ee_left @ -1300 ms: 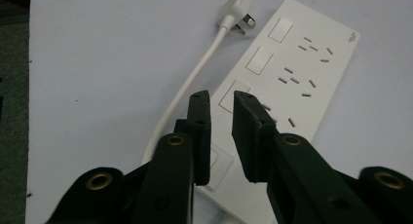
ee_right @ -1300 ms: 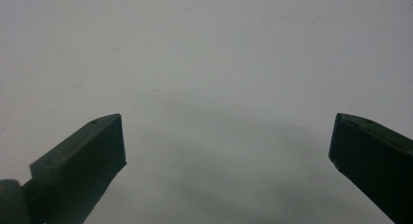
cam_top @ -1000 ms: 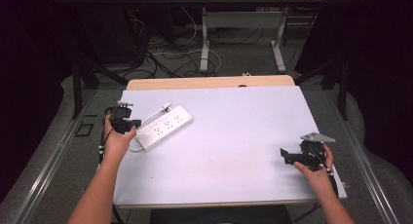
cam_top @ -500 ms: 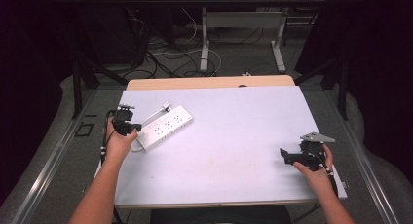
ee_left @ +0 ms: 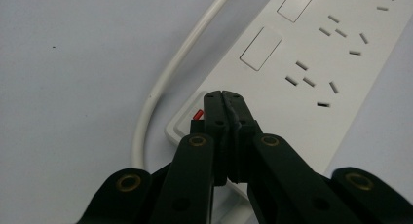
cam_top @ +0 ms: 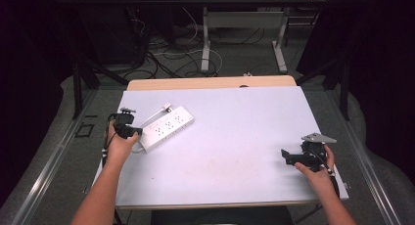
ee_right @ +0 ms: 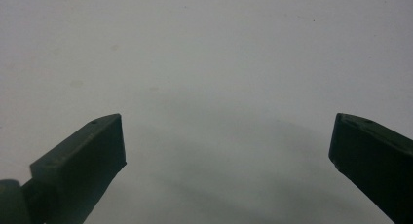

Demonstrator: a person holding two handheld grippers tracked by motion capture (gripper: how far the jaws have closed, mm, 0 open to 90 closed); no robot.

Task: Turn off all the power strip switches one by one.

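Note:
A white power strip (cam_top: pixel 169 128) lies slantwise on the left part of the table, its white cord (ee_left: pixel 160 83) looping off its near end. My left gripper (cam_top: pixel 137 133) is at that end, shut with nothing between the jaws. In the left gripper view its closed tips (ee_left: pixel 223 95) sit at the strip's end right beside a small red switch (ee_left: pixel 197 115); whether they touch it I cannot tell. My right gripper (cam_top: pixel 285 156) rests near the table's front right, open, and its view has the two jaws (ee_right: pixel 226 136) wide apart over bare white tabletop.
The white table (cam_top: pixel 235 127) has a wooden strip along its far edge. Behind it on the floor are cables and the legs of another desk (cam_top: pixel 205 34). Dark curtains hang on both sides.

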